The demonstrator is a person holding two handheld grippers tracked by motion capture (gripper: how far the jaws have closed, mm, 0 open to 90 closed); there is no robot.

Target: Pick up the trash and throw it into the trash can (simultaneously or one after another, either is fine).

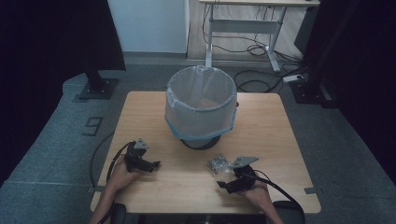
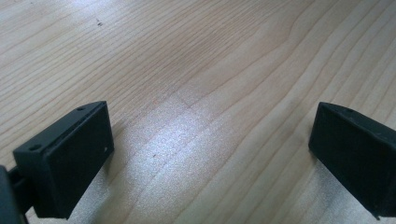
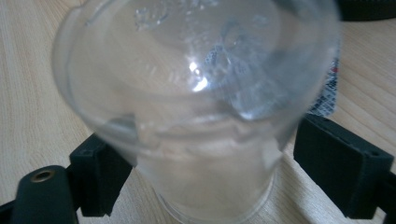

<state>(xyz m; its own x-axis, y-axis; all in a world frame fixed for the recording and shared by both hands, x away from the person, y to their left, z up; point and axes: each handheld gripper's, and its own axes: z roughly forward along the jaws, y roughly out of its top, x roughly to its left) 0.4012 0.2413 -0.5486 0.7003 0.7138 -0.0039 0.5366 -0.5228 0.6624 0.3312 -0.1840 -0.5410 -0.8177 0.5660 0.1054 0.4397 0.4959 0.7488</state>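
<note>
Straddling a clear plastic cup (image 3: 196, 93) with the right gripper (image 1: 223, 178) near the front edge of the table (image 1: 271, 140), toward its right corner. Jaws spreading wide on either side of the cup's lower wall, seemingly not yet clamping. Idling the left gripper (image 2: 210, 154) near the front left corner, jaws gaping and carrying nothing. Probably aiming for the lined bin (image 1: 201, 112) standing at the middle of the back edge.

On closing, risking crushing or further splitting a thin wall that is already looking cracked near the rim, and so squirting the cup out sideways. Also risking slipping on smooth plastic while lifting, and dropping it short of the bin. Possibly catching the loose liner at the bin's rim and dragging it inward when passing too low.
</note>
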